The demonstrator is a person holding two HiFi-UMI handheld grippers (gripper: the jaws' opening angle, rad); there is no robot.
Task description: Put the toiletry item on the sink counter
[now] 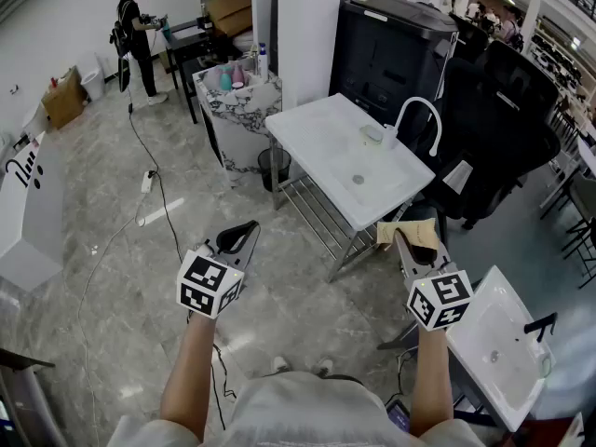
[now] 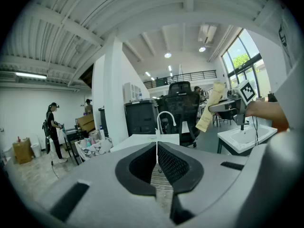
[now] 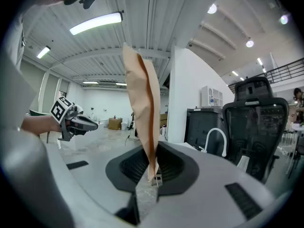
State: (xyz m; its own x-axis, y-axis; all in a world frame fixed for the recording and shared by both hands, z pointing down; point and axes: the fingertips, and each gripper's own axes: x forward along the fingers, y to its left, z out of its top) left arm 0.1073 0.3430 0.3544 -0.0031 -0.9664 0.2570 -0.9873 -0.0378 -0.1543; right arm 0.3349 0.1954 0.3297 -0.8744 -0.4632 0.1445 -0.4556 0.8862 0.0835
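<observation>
My right gripper (image 3: 151, 167) is shut on a flat tan sachet with a brown stripe (image 3: 142, 103), which stands upright out of its jaws. In the head view the sachet (image 1: 407, 234) juts from that right gripper (image 1: 407, 248) just in front of the white sink counter (image 1: 326, 138), which carries a white faucet (image 1: 419, 119). My left gripper (image 1: 244, 234) hangs over the floor to the left, shut and empty. In the left gripper view the closed jaws (image 2: 157, 163) point toward the sink counter (image 2: 137, 139), and the sachet (image 2: 210, 107) shows at the right.
A second white basin (image 1: 498, 347) stands at the lower right. Black office chairs (image 1: 494, 110) and a dark bin (image 1: 391, 45) are behind the sink. A marbled stand with bottles (image 1: 237, 87) is to its left, a person (image 1: 138, 31) far back. Cables (image 1: 158, 194) run across the floor.
</observation>
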